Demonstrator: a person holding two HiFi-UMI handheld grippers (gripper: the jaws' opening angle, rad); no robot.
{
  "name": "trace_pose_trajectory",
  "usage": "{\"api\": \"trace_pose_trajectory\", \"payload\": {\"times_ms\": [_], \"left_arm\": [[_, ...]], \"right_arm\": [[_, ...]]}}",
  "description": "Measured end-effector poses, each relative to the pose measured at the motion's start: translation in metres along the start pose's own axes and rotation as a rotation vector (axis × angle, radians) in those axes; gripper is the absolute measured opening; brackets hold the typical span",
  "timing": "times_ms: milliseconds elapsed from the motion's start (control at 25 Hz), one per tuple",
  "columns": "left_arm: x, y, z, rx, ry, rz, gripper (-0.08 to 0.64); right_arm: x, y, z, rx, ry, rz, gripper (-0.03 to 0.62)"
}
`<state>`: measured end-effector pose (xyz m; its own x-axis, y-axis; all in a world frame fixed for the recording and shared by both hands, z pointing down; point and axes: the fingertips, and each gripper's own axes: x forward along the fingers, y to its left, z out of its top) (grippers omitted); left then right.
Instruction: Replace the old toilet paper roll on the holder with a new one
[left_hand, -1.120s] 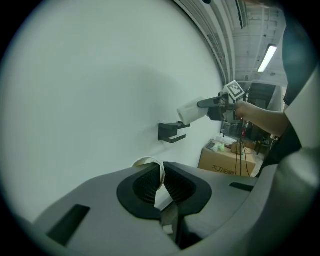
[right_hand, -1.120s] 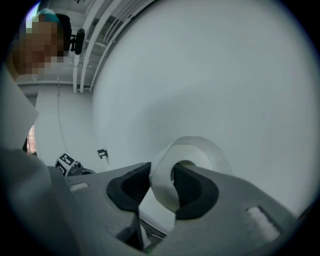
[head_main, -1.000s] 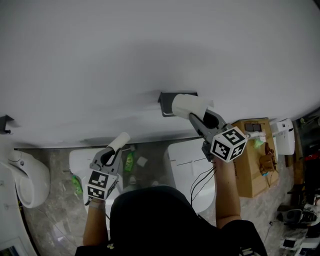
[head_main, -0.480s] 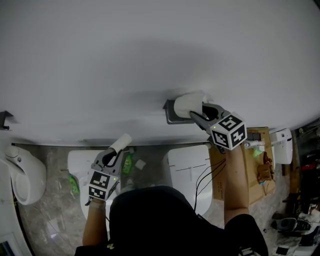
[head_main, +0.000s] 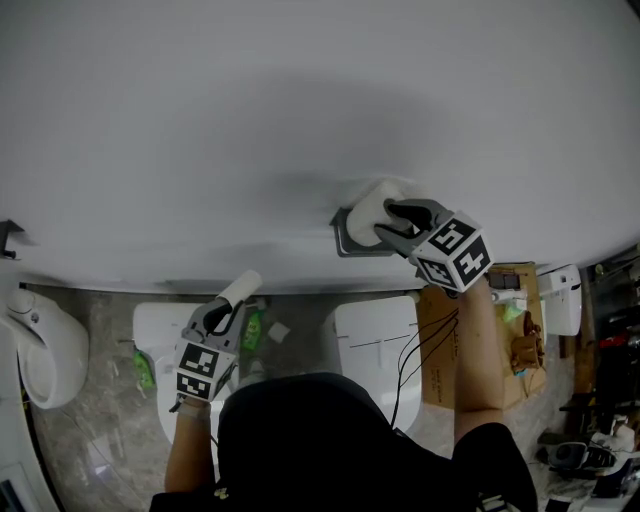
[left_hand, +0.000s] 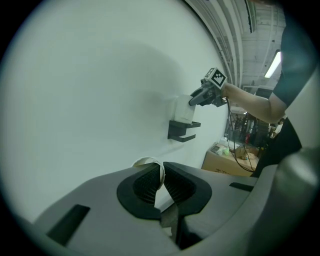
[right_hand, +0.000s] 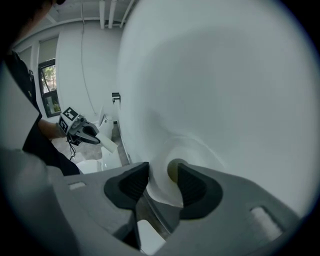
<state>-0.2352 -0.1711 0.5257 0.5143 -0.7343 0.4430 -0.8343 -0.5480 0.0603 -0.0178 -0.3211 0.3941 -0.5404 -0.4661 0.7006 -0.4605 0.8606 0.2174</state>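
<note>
Two tools: left tool (head_main: 231, 301) pinches the tube (head_main: 243, 285), right tool (head_main: 386, 222) opening round roll (head_main: 368, 206), holder (head_main: 346, 241) half-hidden.

The left arm (head_main: 190, 440) is bent close to the body. The left tongs (head_main: 226, 308) sit low, jaws pinched nearly together on the thin wall of a tube (head_main: 246, 284). The right arm (head_main: 478, 350) stretches forward. The right tongs (head_main: 388, 222) are higher, jaws opening with a roll (head_main: 368, 205) between them.
</note>
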Motion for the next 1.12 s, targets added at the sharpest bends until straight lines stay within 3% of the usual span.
{"api": "trace_pose_trajectory", "payload": {"times_ms": [280, 680, 880, 1120], "left_arm": [[0.006, -0.002, -0.002, -0.003, 0.01, -0.009, 0.032], [0.007, -0.008, 0.008, 0.017, 0.006, -0.027, 0.032], [0.009, -0.02, 0.013, 0.036, 0.016, -0.052, 0.032], [0.017, -0.041, 0.023, 0.077, 0.012, -0.104, 0.032]], "right_arm": [[0.0, 0.0, 0.006, 0.013, -0.061, -0.013, 0.235], [-0.043, -0.002, 0.023, 0.127, -0.312, -0.068, 0.255], [-0.066, 0.01, 0.013, 0.173, -0.402, -0.08, 0.214], [-0.097, 0.018, -0.011, 0.233, -0.509, -0.184, 0.066]]}}
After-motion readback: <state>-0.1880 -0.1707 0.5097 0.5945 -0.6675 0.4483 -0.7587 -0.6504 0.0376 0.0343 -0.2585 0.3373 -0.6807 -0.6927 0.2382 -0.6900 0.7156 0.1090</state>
